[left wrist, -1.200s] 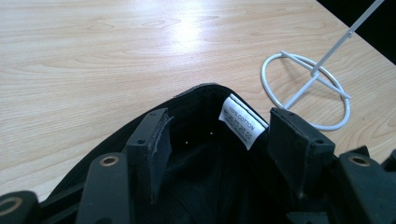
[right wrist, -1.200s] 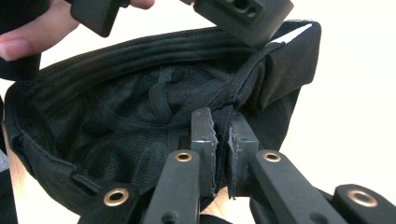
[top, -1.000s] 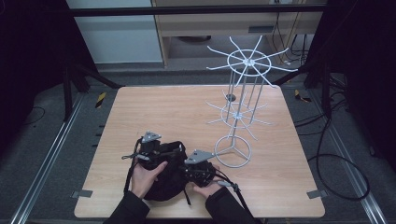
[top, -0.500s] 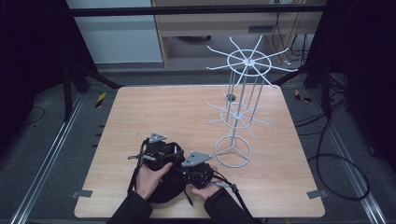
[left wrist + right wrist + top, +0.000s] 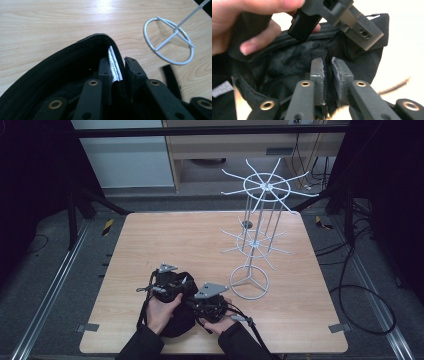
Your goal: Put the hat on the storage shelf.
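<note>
You have a black fabric cap [image 5: 176,317] lying crumpled and opening-up on the worktop [image 5: 200,240], right under both tongs. Its stitched rim [image 5: 75,50] curves up ahead of your left tongs [image 5: 117,67], whose jaws have just been closing onto the rim's edge with the white sewn-in label [image 5: 113,65] between them. Your right tongs [image 5: 327,67] pinch a fold of the same dark cloth at the inner band, with the ribbed lining lying slack just beyond them.
</note>
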### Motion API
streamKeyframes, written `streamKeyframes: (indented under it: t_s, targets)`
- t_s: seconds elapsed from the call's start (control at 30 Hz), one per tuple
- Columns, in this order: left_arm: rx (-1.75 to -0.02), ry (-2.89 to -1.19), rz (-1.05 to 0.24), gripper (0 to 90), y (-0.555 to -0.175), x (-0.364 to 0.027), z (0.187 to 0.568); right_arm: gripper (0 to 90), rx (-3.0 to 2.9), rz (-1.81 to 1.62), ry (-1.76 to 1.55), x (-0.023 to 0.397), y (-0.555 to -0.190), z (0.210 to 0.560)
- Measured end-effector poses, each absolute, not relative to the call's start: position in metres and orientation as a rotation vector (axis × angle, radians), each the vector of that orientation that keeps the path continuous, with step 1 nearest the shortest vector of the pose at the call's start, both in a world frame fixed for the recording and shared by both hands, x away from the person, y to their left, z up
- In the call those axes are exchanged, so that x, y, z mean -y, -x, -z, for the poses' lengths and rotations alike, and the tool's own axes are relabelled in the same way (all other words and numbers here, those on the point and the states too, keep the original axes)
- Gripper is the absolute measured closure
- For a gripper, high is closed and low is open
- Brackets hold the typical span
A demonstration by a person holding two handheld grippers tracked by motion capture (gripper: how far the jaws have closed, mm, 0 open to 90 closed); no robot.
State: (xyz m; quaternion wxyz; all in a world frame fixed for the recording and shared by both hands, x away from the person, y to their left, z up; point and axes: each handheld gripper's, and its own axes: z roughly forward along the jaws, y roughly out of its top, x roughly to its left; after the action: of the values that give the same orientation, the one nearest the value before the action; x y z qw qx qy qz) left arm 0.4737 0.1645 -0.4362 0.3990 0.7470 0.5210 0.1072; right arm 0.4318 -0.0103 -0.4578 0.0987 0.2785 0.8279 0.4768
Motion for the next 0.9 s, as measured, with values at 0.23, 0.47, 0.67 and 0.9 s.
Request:
streamKeyframes:
  t_s: [0.23, 0.47, 0.67, 0.9]
  targets:
    - [-1.291, -1.844, -0.290, 79.7, -0.468, -0.178, 0.426, 66.1, -2.442, -1.495, -0.844, 0.031, -0.429, 0.445]
    - [-1.238, -1.819, -0.336, 80.0, -0.459, -0.187, 0.414, 59.9, -2.358, -1.612, -0.870, 0.055, -0.425, 0.432]
    - [-1.168, -1.790, -0.370, 80.1, -0.448, -0.192, 0.400, 58.0, -2.274, -1.635, -0.895, 0.066, -0.428, 0.420]
    - [-1.089, -1.735, -0.404, 80.3, -0.436, -0.190, 0.382, 53.4, -2.294, -1.601, -0.921, 0.057, -0.431, 0.429]
